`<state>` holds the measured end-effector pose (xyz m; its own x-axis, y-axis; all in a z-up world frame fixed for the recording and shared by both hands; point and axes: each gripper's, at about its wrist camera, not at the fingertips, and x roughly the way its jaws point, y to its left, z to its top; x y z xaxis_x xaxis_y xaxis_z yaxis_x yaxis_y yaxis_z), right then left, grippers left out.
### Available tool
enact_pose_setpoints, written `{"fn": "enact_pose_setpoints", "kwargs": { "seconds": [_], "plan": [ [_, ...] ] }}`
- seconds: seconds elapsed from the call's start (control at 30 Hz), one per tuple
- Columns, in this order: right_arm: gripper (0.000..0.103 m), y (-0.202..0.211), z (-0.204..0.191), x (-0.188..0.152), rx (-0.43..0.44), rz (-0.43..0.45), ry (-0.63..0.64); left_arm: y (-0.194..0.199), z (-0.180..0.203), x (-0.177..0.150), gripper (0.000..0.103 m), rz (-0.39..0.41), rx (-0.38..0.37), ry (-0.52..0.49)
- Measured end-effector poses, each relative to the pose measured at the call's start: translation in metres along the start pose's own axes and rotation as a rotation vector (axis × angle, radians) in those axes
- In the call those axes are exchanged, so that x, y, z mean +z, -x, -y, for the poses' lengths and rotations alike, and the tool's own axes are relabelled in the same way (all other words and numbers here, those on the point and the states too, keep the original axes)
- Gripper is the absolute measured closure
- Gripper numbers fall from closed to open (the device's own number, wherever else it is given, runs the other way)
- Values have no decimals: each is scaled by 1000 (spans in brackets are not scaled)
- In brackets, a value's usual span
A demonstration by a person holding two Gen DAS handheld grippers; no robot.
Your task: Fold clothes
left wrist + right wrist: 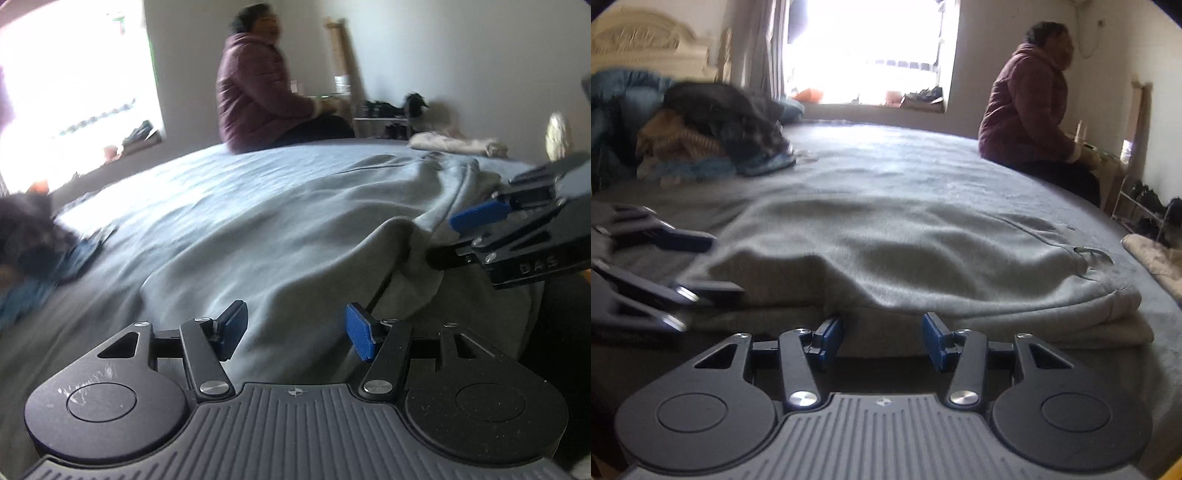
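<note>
The grey garment (905,251) lies folded on the bed (886,158), directly ahead of both grippers. The left gripper (297,328) hovers over its cloth, jaws partly apart and holding nothing. The right gripper (882,334) sits at the garment's near edge, jaws likewise parted, apparently empty though blurred. A clothes pile (701,129) lies beyond, left.

Grey garment (905,254) folded on bed (886,166), right gripper (882,338) jaws apart
</note>
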<state>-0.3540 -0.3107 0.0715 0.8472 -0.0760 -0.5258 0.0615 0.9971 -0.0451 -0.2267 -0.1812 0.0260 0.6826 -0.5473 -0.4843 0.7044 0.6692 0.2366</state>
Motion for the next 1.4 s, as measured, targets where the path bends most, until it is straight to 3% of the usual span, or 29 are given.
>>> {"fn": "enact_pose_setpoints", "kwargs": {
  "seconds": [0.13, 0.23, 0.3, 0.47, 0.67, 0.9, 1.1, 1.4],
  "plan": [
    [53, 6, 6, -1, -10, 52, -6, -19, 17, 6, 44, 7, 9, -125],
    [53, 10, 7, -5, -40, 82, 29, -20, 10, 9, 45, 23, -32, -94],
    [53, 12, 7, -8, -40, 100, 44, -21, 4, 10, 53, 21, -48, -71],
    [53, 7, -2, -12, 7, 116, 110, -23, 4, 9, 57, 18, -57, -79],
    [54, -23, -10, -15, 4, 79, 171, -17, 4, 12, 56, 10, -65, -72],
    [54, -27, -4, -14, -55, 107, 137, -14, 13, 17, 37, 19, -127, -146],
    [58, -27, -4, -15, -106, 133, 84, -33, 23, 22, 37, 3, -107, -199],
    [58, -28, -6, -20, -121, 143, 93, -7, 15, 16, 37, -15, -116, -198]
  ]
}}
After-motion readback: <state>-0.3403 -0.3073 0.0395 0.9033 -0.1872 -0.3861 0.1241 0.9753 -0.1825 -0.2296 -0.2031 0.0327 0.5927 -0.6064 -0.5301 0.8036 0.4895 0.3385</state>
